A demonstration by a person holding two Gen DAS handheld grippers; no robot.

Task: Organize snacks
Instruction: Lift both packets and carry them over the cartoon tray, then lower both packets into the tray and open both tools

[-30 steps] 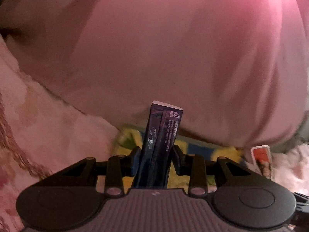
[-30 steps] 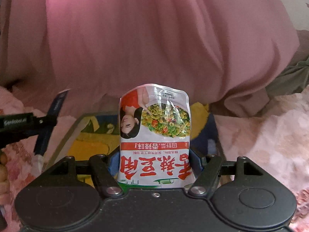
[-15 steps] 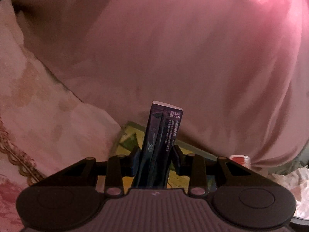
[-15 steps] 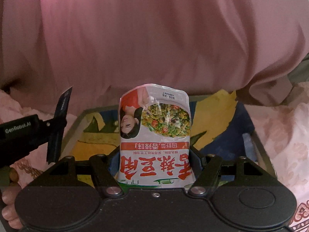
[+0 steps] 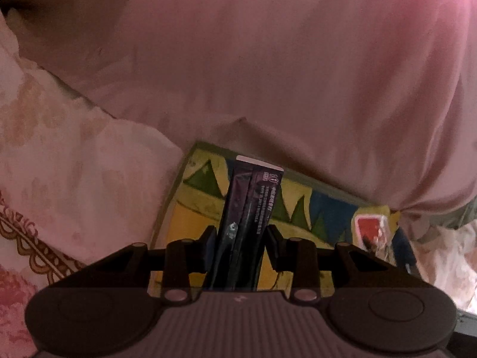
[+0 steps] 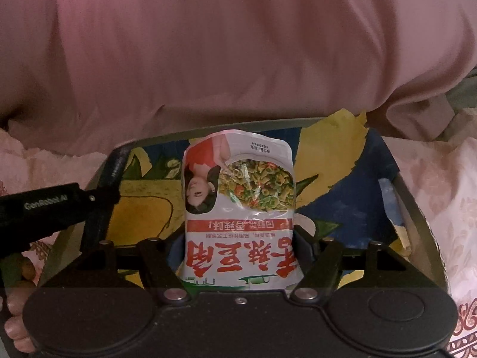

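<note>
Pink cloth (image 5: 268,68), softly creased, fills the upper half of both wrist views, and pale floral bedding (image 5: 59,155) with a brown patterned border lies to either side of the work area. Below the cloth sits a shallow rectangular tray (image 6: 417,205) with a grey-green rim and a painted bottom of yellow, blue and green shapes.

The left gripper (image 5: 238,240) has its black fingers (image 5: 208,244) pressed together on a slim dark purple snack packet (image 5: 247,223) with a white top edge and small white print. That packet stands upright between them, above the near left part of the tray. In the right wrist view the same gripper (image 6: 98,197) reaches in from the left edge, over the tray's left rim, and bare fingertips of the person's hand (image 6: 16,325) show at the lower left corner.

The right gripper (image 6: 238,252) carries a white snack pouch (image 6: 238,208) with red lettering, a picture of green vegetables and a printed figure, all upside down to the camera. The pouch stands between the fingers (image 6: 305,249), which are easing apart; each one is at a side edge of the pouch. It hangs over the middle of the tray. In the left wrist view the pouch (image 5: 372,232) appears at the right, over the tray's far right part.
</note>
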